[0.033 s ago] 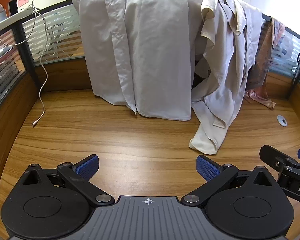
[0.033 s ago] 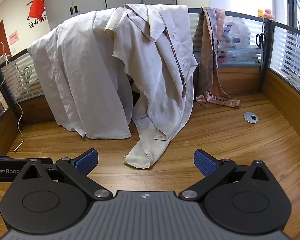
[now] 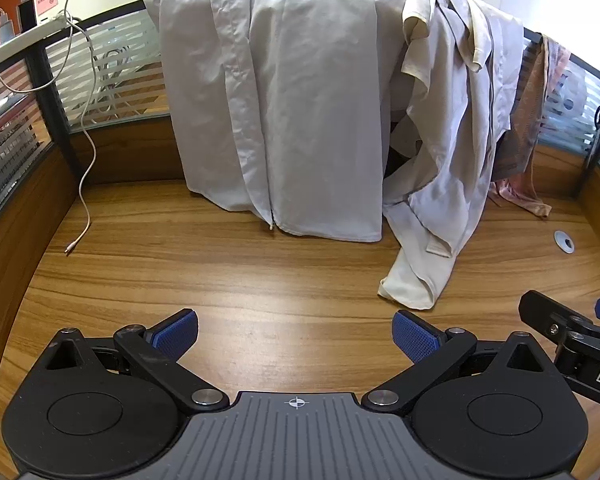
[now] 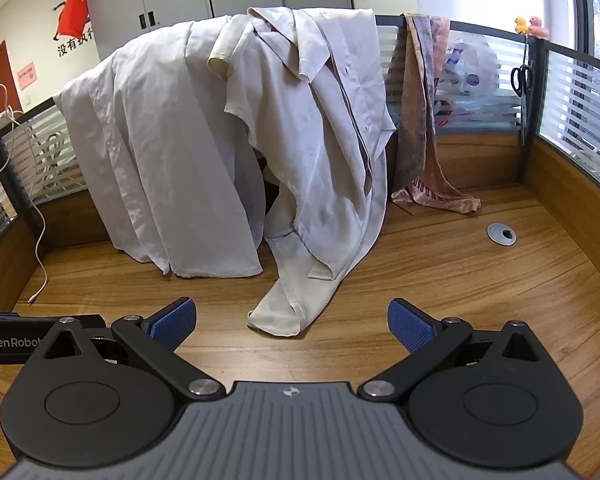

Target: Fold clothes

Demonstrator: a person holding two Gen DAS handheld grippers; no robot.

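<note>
**Clothes draped ahead, both grippers empty**

Left wrist view: my left gripper (image 3: 295, 330) sits low in the picture with its blue pads spread wide and nothing between them, only bare wooden desk (image 3: 180, 272) showing in the gap. Straight ahead and well apart from the pads, a large pale sheet-like garment (image 3: 300, 112) hangs over the partition at the back of the desk, its hem resting on the wood. To its right hangs a cream shirt (image 3: 448, 152), collar at the top, with one long trailing end (image 3: 412, 284) spilling forward onto the desk. That end lies ahead and to the right of my left gripper. At the far right edge I can see part of my right gripper (image 3: 572, 332). A white cable (image 3: 86, 168) dangles down on the left.

Right wrist view: my right gripper (image 4: 292, 320) is also spread wide and holds nothing. Here the shirt's trailing end (image 4: 284, 308) lies almost directly ahead, just beyond the pads and nearly centred between them. The shirt (image 4: 320, 128) runs long from the partition top down and toward me. A pink patterned cloth (image 4: 420, 112) hangs further right.

I judge the right gripper to be nearer the shirt, so a first grasp on the trailing end would fall to it, reaching straight forward.
</note>
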